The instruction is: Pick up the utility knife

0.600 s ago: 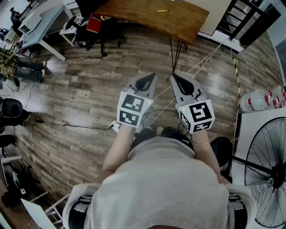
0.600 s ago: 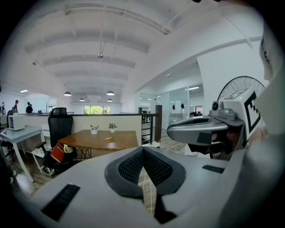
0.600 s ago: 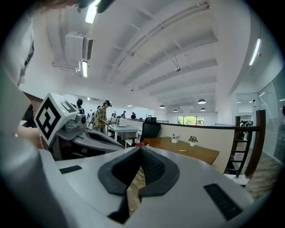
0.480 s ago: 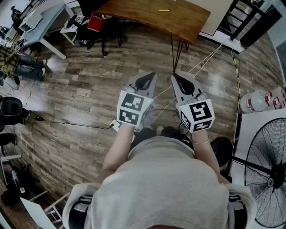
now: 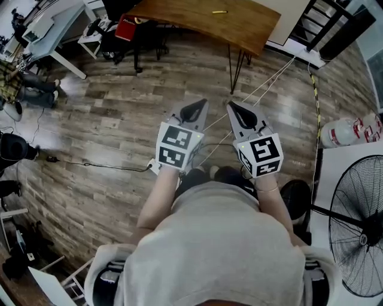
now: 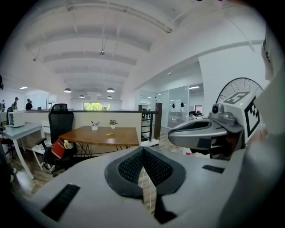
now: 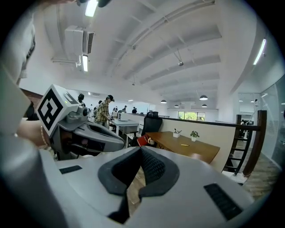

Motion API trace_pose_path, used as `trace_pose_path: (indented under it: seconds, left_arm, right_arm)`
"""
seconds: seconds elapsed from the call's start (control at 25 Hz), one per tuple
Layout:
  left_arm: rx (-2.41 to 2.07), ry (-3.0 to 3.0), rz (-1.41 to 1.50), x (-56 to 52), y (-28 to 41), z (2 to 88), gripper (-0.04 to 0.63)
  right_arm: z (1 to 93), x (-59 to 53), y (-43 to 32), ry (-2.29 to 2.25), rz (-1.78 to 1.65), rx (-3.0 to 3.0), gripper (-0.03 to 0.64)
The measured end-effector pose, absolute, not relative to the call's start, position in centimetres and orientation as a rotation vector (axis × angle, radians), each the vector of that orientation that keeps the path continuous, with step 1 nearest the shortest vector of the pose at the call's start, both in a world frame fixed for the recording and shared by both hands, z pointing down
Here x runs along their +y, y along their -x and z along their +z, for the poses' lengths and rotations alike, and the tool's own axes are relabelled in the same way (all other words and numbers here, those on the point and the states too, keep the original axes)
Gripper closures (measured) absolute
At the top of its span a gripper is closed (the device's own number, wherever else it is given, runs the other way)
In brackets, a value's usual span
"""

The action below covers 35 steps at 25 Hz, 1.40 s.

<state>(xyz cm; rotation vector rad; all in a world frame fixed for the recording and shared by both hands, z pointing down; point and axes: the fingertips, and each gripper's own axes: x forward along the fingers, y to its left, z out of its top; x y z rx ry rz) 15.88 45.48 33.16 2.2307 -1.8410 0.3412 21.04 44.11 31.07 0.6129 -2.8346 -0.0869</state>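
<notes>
The utility knife [image 5: 219,12] is a small yellow object lying on the brown wooden table [image 5: 239,30] far ahead across the floor. It also shows as a yellow sliver in the left gripper view [image 6: 109,133] and the right gripper view [image 7: 185,144]. I hold both grippers side by side in front of my chest, well short of the table. The left gripper [image 5: 201,103] has its jaws shut with nothing between them [image 6: 143,149]. The right gripper [image 5: 230,104] looks shut and empty too [image 7: 140,148].
A black office chair with a red bag [image 5: 127,30] stands left of the table. White cables [image 5: 269,80] run over the wood floor towards me. A standing fan [image 5: 359,233] and a pack of water bottles [image 5: 353,132] are at the right, a white desk [image 5: 51,33] at far left.
</notes>
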Motion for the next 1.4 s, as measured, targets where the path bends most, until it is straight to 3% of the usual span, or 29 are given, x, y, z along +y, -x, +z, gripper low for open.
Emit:
trace_pose_path:
  seconds: [0.4,0.84,0.92,1.04,1.4]
  left_arm:
    - [-1.743,-2.367,0.282,46.7,-15.5,33.0,0.580]
    - [-1.828,-2.251,0.252,46.1,-10.0,34.6,0.577]
    - [-1.819,-2.245,0.230,45.2,-9.4,34.5,0.525]
    - [-1.813,-2.243,0.226,43.2,-8.4,34.6,0.520]
    - [-1.813,-2.254,0.299,33.3,-2.7,33.9,0.385]
  right_arm:
    - [31.8,44.6,-19.7,-0.619,-0.020,-2.877,0.606]
    - [34.0,43.8,-16.0,-0.546,0.036,-2.858,0.606]
    - [33.9,42.8,-15.3,-0.543,0.029,-2.863,0.606]
    - [33.7,40.7,-14.0,-0.538,0.027,-2.875,0.606]
    - [33.2,30.3,-7.9,-0.516,0.043,-2.898,0.606]
